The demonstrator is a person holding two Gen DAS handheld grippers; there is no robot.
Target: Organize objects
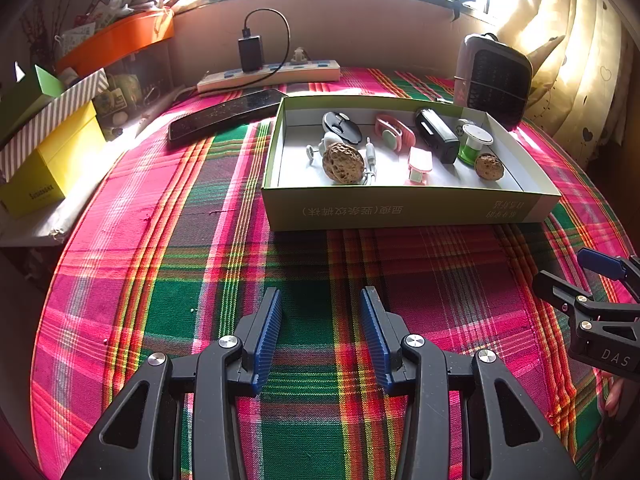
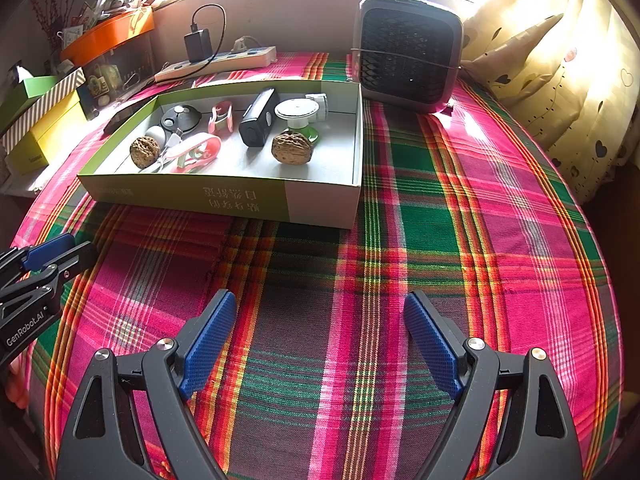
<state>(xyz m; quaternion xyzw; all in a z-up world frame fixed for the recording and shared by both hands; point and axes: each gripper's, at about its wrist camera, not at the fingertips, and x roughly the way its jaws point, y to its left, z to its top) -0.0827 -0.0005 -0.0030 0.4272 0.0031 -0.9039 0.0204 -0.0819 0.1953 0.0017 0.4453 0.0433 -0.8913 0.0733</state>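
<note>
A shallow green-and-white cardboard box (image 1: 400, 210) (image 2: 224, 200) lies on the plaid cloth. In it are two walnuts (image 1: 343, 162) (image 2: 291, 148), a black rectangular gadget (image 1: 437, 135) (image 2: 259, 118), a round black disc (image 1: 340, 124) (image 2: 180, 117), pink clips (image 1: 392, 133) (image 2: 221, 117), a white-and-green round piece (image 1: 474, 142) (image 2: 298, 114) and white earphones (image 1: 370, 160). My left gripper (image 1: 320, 300) hovers open over the cloth in front of the box, nothing between its blue pads. My right gripper (image 2: 320, 304) is open wider, also empty, nearer the box's right end.
A small grey fan heater (image 2: 408, 52) (image 1: 496, 80) stands behind the box at right. A white power strip (image 1: 268, 76) with a black charger and a dark phone (image 1: 224, 114) lie at the back. Yellow, striped and orange boxes (image 1: 52, 160) stack at left. A curtain (image 2: 560, 60) hangs at right.
</note>
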